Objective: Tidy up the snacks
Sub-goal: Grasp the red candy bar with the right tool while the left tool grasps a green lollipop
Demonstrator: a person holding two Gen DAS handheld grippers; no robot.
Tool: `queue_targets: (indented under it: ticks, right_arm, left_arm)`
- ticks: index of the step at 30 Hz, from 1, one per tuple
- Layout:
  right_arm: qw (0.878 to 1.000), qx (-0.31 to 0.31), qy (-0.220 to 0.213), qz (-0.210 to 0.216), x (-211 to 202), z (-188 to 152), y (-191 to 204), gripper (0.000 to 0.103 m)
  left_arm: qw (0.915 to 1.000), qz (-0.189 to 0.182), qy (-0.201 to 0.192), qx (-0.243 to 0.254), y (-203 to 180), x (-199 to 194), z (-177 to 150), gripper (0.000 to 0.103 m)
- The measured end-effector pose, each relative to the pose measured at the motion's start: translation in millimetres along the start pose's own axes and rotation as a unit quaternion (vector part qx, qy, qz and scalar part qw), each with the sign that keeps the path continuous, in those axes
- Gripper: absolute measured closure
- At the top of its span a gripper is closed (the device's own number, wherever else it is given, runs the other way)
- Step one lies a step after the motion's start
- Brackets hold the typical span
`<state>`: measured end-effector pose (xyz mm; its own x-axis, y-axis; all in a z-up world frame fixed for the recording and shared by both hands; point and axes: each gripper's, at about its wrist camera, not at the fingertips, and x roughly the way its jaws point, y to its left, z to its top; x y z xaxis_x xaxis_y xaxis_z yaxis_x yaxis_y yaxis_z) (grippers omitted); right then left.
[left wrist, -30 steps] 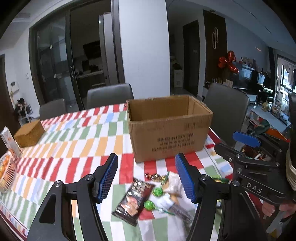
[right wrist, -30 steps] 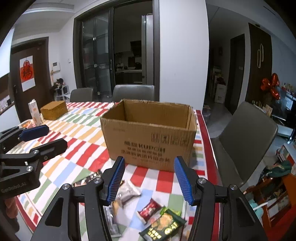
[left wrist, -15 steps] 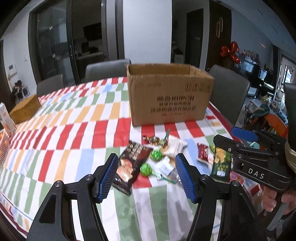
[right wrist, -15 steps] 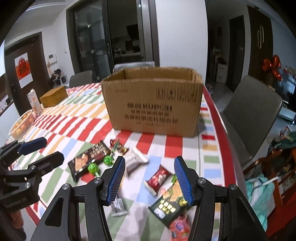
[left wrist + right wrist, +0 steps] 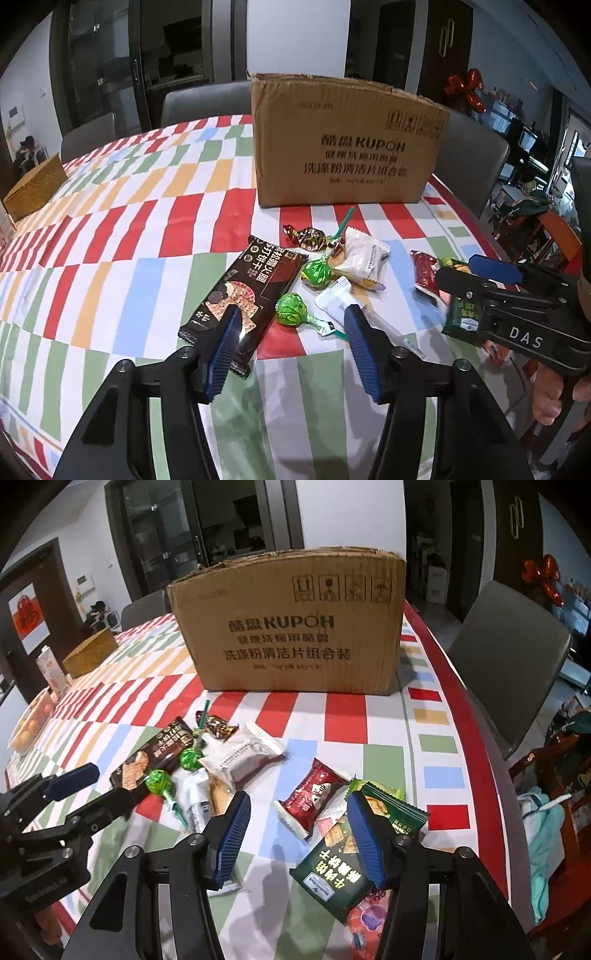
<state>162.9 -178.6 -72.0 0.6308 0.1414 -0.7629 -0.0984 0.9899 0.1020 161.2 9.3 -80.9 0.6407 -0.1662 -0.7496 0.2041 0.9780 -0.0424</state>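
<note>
The left claw [image 5: 291, 343], jaws closing on nothing, hovers just above the green foil-wrapped lollipop [image 5: 291, 309], whose stick points right; the right claw [image 5: 295, 830] gapes empty.

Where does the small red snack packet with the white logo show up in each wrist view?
Left wrist: small red snack packet at right of centre, partly hidden behind the right gripper.
Right wrist: it lies centre frame, between the gripper's blue fingers.
Shared landmark: brown cardboard box behind the snacks.

grey chairs [image 5: 509, 657]; dark glass doors [image 5: 110, 62]; white wall [image 5: 295, 37]
</note>
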Motion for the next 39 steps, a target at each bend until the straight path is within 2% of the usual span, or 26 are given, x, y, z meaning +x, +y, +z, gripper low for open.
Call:
queue_targets:
  ticks: [8,17,23,27,32,36,39]
  right_arm:
    - [1.0,0.009,0.01,0.0,14.1,1.8,-2.7,0.056]
    - [0.999,0.026,0.026,0.008,30.2,6.5,-8.4,0.065]
    - [0.999,0.035,0.035,0.014,39.7,7.9,-10.4,0.068]
    - [0.998,0.04,0.041,0.018,45.9,9.7,-10.6,0.071]
    - [0.998,0.04,0.051,0.019,53.7,9.4,-7.6,0.074]
    - [0.998,0.032,0.049,0.014,55.0,8.6,-4.3,0.079]
    - [0.998,0.031,0.049,0.016,55.1,8.4,-3.4,0.079]
  left_arm:
    - [0.9998,-0.005,0.019,-0.008,3.9,24.5,4.3,0.064]
    - [0.9992,-0.006,0.038,-0.014,5.2,45.7,6.6,0.069]
    - [0.9993,0.0,0.035,-0.01,2.9,52.1,12.8,0.071]
    - [0.9993,-0.004,0.036,-0.009,1.2,53.0,12.0,0.079]
    - [0.9981,-0.027,0.045,-0.033,6.1,56.0,9.4,0.079]
    - [0.9982,-0.024,0.046,-0.029,3.6,57.2,9.5,0.079]
    - [0.9983,-0.022,0.044,-0.03,2.7,56.6,9.5,0.079]
